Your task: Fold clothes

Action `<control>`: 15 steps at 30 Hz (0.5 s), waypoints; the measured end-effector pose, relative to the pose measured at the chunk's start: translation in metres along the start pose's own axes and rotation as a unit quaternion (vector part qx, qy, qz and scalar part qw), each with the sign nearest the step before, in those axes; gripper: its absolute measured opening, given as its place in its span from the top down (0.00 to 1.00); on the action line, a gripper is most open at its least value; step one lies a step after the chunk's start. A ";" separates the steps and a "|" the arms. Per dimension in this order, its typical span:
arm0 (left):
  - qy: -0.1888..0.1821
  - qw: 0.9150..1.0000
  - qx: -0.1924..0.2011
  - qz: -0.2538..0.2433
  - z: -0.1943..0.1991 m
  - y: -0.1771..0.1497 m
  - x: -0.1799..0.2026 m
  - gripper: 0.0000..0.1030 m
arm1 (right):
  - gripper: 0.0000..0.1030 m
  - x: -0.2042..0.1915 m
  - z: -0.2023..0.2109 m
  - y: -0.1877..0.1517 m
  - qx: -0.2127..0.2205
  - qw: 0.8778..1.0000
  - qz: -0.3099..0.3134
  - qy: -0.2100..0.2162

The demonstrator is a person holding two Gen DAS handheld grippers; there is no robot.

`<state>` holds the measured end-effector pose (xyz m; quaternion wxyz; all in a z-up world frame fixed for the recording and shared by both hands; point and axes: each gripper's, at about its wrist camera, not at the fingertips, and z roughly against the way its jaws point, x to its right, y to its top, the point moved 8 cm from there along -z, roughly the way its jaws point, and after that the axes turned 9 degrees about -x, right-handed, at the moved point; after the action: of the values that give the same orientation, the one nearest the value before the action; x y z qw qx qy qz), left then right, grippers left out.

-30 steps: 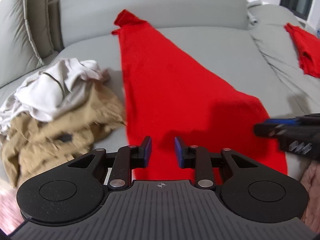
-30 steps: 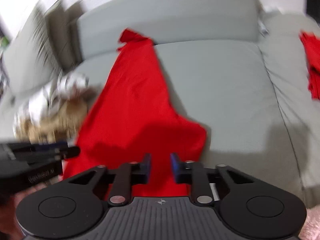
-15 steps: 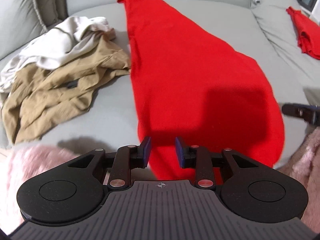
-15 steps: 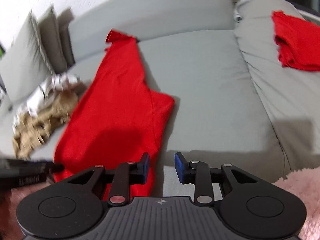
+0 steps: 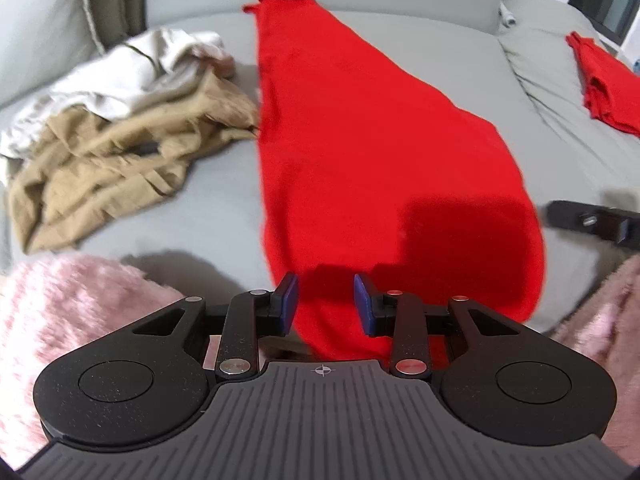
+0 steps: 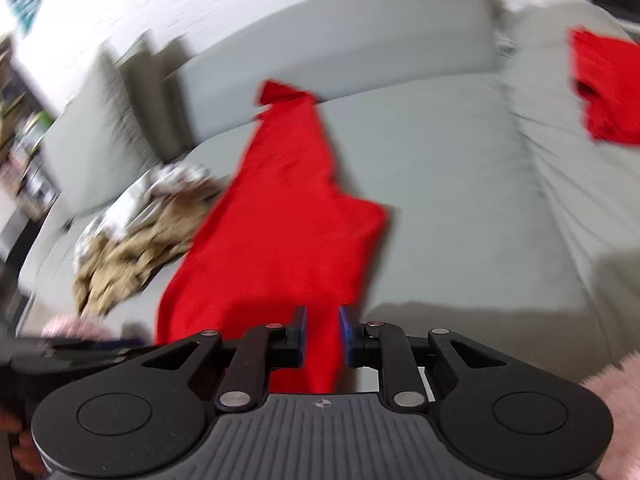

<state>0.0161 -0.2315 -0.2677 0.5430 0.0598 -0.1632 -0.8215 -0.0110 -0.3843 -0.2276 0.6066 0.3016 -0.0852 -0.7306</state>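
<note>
A long red garment (image 5: 360, 140) lies spread flat on the grey sofa seat (image 5: 460, 48), narrow at the backrest and wide toward me. My left gripper (image 5: 325, 284) hovers over its near left end, jaws apart, red cloth showing below the gap and no pad pressing on it. My right gripper (image 6: 322, 312) is over the near right part of the garment (image 6: 280, 220); its jaws are closing, with cloth seen through the gap and the pads clear of it. One black finger (image 5: 580, 218) of the right gripper shows at the right of the left wrist view.
A crumpled pile of tan and white clothes (image 5: 120, 128) lies left of the red garment. A folded red garment (image 5: 604, 80) rests on the sofa section at the far right. Pink fluffy sleeves (image 5: 60, 312) frame the near corners. Grey cushions stand at the back left.
Both grippers drew back toward the garment's near edge. The right view swung left, putting red cloth under its jaws, which widened and then narrowed. The left jaws spread slightly.
</note>
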 end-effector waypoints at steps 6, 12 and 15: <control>0.025 0.998 -0.048 -0.019 -0.028 -0.002 0.007 0.65 | 0.96 -0.016 -0.036 -0.014 -0.082 0.995 0.048 -0.031; 0.054 0.993 -0.103 0.015 -0.035 -0.014 -0.016 0.67 | 0.83 0.004 -0.025 -0.022 -0.127 0.990 -0.003 -0.063; -0.002 0.999 -0.025 0.020 -0.005 -0.009 -0.015 0.67 | 0.63 0.010 -0.010 -0.022 -0.121 0.992 -0.025 -0.015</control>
<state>0.0161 -0.2154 -0.2764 0.5604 0.0416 -0.1452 -0.8143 -0.0249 -0.3853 -0.2501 0.6191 0.2173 0.0022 -0.7546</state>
